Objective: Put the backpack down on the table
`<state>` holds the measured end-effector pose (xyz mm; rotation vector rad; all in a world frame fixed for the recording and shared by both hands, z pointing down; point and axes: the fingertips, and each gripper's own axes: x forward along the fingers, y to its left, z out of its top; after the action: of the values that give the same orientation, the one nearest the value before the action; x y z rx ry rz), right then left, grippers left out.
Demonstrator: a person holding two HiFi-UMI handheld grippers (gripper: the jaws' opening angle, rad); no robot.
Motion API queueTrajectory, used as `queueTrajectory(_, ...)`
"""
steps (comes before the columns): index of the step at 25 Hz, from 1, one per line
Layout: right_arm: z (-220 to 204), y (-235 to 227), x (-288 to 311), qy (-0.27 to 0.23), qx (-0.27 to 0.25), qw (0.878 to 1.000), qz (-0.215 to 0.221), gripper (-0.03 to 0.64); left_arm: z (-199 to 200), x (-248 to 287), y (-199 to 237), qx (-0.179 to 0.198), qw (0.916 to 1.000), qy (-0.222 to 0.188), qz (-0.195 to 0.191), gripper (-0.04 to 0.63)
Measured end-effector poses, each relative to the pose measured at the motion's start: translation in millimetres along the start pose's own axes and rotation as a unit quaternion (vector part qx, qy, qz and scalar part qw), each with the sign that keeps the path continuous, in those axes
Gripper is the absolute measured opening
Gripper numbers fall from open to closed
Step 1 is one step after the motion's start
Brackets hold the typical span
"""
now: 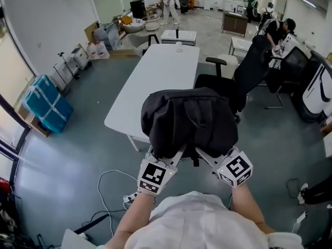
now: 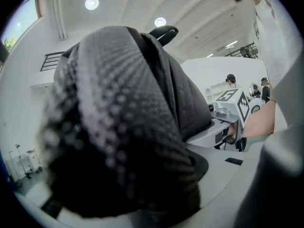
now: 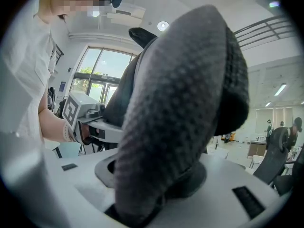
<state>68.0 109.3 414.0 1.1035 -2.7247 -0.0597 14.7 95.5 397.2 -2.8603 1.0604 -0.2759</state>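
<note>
A black backpack [image 1: 189, 121] hangs in the air in front of me, over the near end of a long white table [image 1: 161, 71]. I hold it from below with both grippers. My left gripper [image 1: 175, 153] is shut on a padded mesh shoulder strap [image 2: 118, 127] that fills the left gripper view. My right gripper [image 1: 205, 154] is shut on the other padded strap [image 3: 175, 113], which rises from between its jaws. The backpack's bottom is hidden from the head view.
A black office chair [image 1: 244, 71] stands at the table's right side, just beyond the backpack. Blue boxes [image 1: 46, 104] sit by the left wall. White cables [image 1: 111, 191] trail on the floor near my feet. Several people work at desks far behind.
</note>
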Motion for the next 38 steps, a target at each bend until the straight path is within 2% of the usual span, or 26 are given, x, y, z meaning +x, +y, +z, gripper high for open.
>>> queueTrajectory(21,3.2,2.0,-8.1,-0.013,0.013,1.000,0.003,0.195,3.3,-2.0,-7.4,0.000,1.0000,-0.004,-0.005,0.150)
queueTrajectory(38,2.2,12.9,5.0,-0.010,0.022,1.000,0.000,0.193,-3.5,-14.5,3.9,-0.002,1.0000,-0.001,-0.004,0.150)
